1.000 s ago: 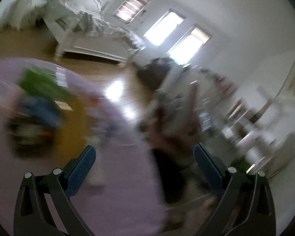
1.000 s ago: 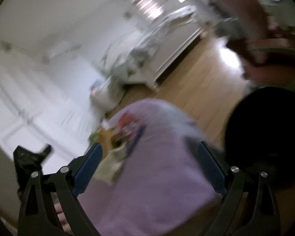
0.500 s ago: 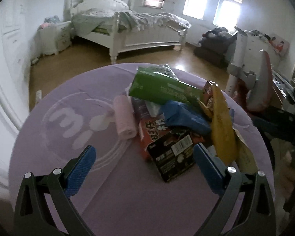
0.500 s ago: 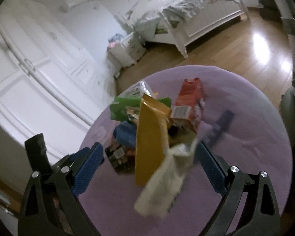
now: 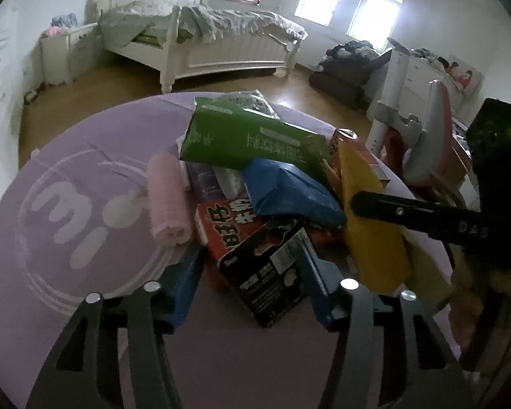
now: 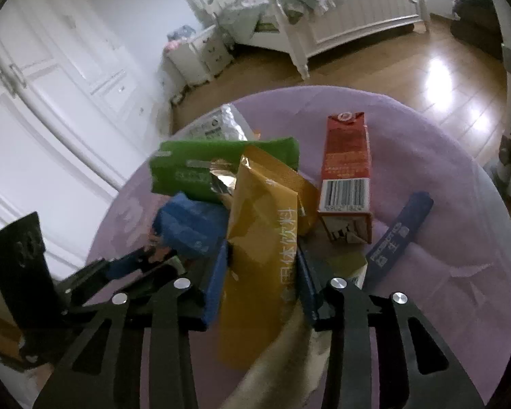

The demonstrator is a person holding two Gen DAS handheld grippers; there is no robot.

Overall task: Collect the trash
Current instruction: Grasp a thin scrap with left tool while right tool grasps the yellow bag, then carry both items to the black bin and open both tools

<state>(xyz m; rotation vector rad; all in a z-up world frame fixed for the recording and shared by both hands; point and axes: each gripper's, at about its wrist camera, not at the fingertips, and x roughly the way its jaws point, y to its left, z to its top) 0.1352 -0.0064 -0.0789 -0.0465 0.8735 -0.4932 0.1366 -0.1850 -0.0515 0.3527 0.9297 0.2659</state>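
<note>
Barely begun: round purple tabletop [image 5: 85, 143] heaped with green packet [image 5: 248, 136], blue pouch [image 5: 289, 194], red carton [image 6: 347, 170] and black box [image 5: 272, 269]. Right gripper [image 6: 262, 272] fingers closing around yellow drink pouch [image 6: 255, 238], long axis upright, torn top away; left gripper [image 5: 248, 279] half-open astride black box, gripping nothing.

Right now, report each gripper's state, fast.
Left gripper: closing around the black packet, contact unclear.
Right gripper: shut on the yellow pouch.
</note>
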